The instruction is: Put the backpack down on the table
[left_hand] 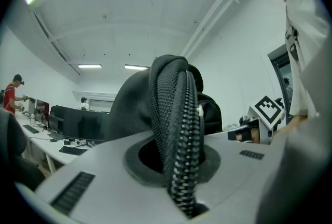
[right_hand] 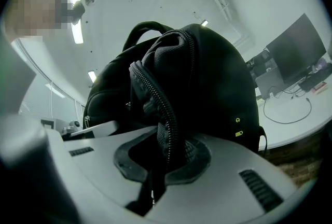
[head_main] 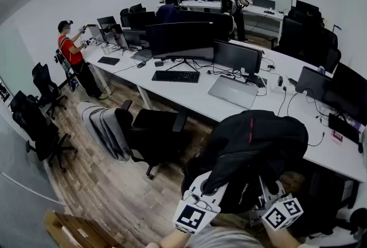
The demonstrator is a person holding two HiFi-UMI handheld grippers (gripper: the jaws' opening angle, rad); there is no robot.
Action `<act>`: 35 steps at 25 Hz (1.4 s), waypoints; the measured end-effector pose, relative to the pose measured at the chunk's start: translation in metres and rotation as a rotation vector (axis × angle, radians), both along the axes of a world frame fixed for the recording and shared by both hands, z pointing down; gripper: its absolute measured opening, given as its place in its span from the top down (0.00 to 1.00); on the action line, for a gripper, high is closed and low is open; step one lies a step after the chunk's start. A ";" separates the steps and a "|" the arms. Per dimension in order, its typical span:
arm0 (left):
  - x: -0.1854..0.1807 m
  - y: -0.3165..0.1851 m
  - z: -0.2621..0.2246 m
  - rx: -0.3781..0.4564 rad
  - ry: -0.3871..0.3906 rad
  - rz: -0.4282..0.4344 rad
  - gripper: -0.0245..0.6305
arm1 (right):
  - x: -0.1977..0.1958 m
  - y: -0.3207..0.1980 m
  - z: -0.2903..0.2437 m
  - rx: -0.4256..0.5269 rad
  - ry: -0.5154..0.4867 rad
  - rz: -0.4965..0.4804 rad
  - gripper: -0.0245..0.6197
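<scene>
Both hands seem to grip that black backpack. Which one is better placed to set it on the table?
Probably the right gripper. Like the left gripper, it is shut on the backpack, but it sits nearer the white table edge.

An open-plan office: a long white desk (head_main: 192, 99) carries monitors (head_main: 180, 40), a keyboard (head_main: 175, 76) and a closed laptop (head_main: 233, 92). Black swivel chairs (head_main: 153, 136) stand alongside it, and a person (head_main: 70, 50) works at its far end.

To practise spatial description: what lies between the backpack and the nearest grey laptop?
Only bare white table between backpack and laptop, shown in the head view.
</scene>
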State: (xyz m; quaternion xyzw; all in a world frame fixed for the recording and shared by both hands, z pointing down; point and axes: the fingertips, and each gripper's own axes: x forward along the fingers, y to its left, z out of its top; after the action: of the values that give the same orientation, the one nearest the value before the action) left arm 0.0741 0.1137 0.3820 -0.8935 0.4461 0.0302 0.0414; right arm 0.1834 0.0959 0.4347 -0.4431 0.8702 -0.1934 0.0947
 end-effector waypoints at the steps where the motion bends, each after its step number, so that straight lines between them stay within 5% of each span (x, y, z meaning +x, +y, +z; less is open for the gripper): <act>1: -0.006 -0.006 0.000 -0.001 0.002 0.002 0.93 | -0.006 -0.006 0.000 -0.002 0.000 0.002 0.91; 17: -0.072 -0.085 -0.008 0.003 0.012 -0.013 0.93 | -0.072 -0.087 -0.006 -0.009 -0.007 -0.021 0.91; 35: -0.071 -0.230 -0.014 0.009 0.002 -0.172 0.93 | -0.076 -0.249 -0.012 -0.003 -0.024 -0.175 0.91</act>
State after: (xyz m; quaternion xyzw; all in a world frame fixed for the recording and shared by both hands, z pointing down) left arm 0.0032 -0.1167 0.3679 -0.8515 0.5213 0.0295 0.0473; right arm 0.1072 -0.1532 0.4229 -0.3634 0.9040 -0.2077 0.0870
